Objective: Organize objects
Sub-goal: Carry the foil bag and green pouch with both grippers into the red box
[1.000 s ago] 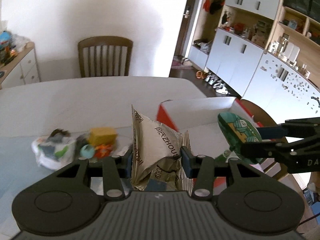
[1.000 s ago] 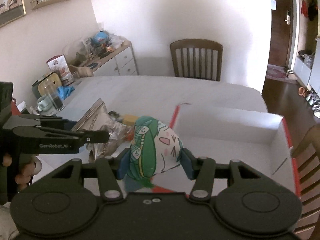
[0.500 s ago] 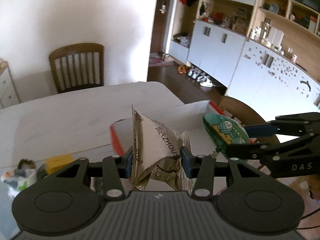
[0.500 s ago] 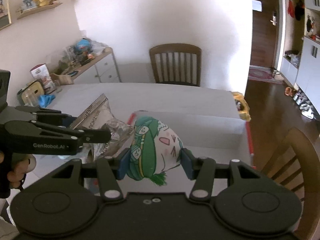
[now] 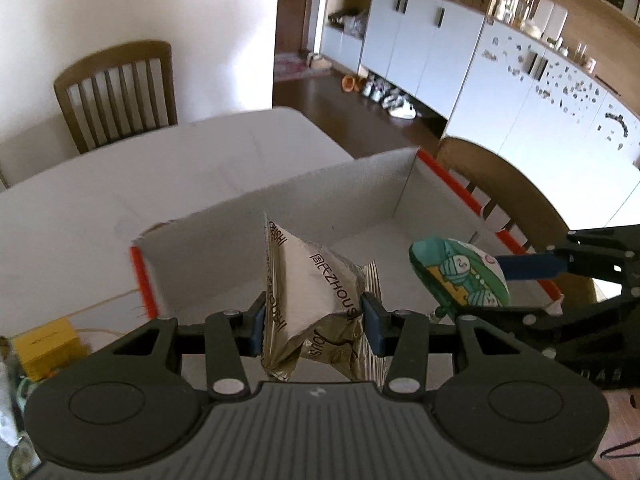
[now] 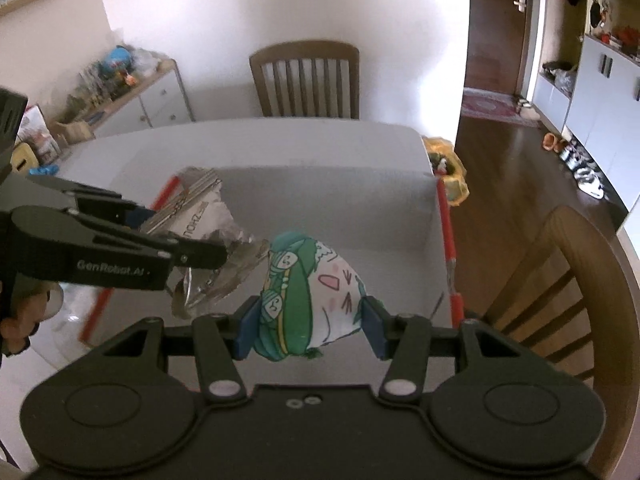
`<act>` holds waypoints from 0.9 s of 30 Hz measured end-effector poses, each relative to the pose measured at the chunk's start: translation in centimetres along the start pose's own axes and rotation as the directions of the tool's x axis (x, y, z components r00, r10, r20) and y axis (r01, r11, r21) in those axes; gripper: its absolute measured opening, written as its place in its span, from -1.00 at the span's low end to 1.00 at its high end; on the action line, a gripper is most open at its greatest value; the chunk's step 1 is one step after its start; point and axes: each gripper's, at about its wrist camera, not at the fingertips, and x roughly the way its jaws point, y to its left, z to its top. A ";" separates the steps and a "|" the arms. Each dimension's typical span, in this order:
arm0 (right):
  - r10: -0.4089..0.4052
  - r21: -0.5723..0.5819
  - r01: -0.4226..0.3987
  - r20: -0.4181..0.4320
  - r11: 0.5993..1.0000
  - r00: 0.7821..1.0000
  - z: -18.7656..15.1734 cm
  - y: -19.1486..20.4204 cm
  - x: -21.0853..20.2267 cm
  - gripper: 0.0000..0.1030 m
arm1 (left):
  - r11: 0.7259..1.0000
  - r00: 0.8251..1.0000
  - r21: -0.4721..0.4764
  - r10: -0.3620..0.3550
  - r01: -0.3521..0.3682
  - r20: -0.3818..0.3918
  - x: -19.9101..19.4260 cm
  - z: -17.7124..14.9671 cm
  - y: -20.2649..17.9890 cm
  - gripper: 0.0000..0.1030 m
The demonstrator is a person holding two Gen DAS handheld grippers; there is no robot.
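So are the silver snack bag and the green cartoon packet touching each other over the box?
Apart. The left wrist view shows bare box floor between the silver snack bag and the green cartoon packet.

— What was the silver packet (image 5: 316, 300) like?
— A crinkled foil pouch with dark lettering, standing on edge above the near left part of the open cardboard box (image 5: 280, 208).
— And the other one?
— A puffy green-and-white cartoon snack bag (image 6: 312, 292), tilted, over the box's near right side.
— The box itself?
— White inside, red-edged, at the table's (image 5: 120, 192) right edge.
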 end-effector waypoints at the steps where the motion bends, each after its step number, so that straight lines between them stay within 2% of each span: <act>1: 0.000 -0.003 0.000 -0.012 1.000 1.000 -0.1 -0.1 0.5 0.02 | 1.000 1.000 -0.001 -0.007 0.007 -0.009 0.6 0.1 0.0 -0.11; 7: -0.025 -0.025 0.023 -0.084 0.999 0.996 -0.7 -0.1 3.3 0.02 | 0.999 0.996 0.032 0.009 -0.006 -0.092 4.3 0.4 -0.6 -0.11; 11: -0.039 -0.047 0.034 -0.117 0.998 0.992 -0.7 0.4 4.5 0.01 | 1.000 0.991 0.016 0.000 0.003 -0.137 5.9 0.2 -0.6 -0.11; 22: -0.058 -0.055 0.048 -0.195 0.997 0.979 -0.5 0.3 6.8 0.03 | 1.000 0.971 0.011 0.006 -0.003 -0.237 8.5 -0.9 -0.9 -0.08; 27: -0.088 -0.055 0.077 -0.223 0.995 0.971 -1.0 0.5 7.7 0.04 | 1.000 0.970 -0.002 -0.006 0.006 -0.242 8.9 -1.1 -0.7 -0.07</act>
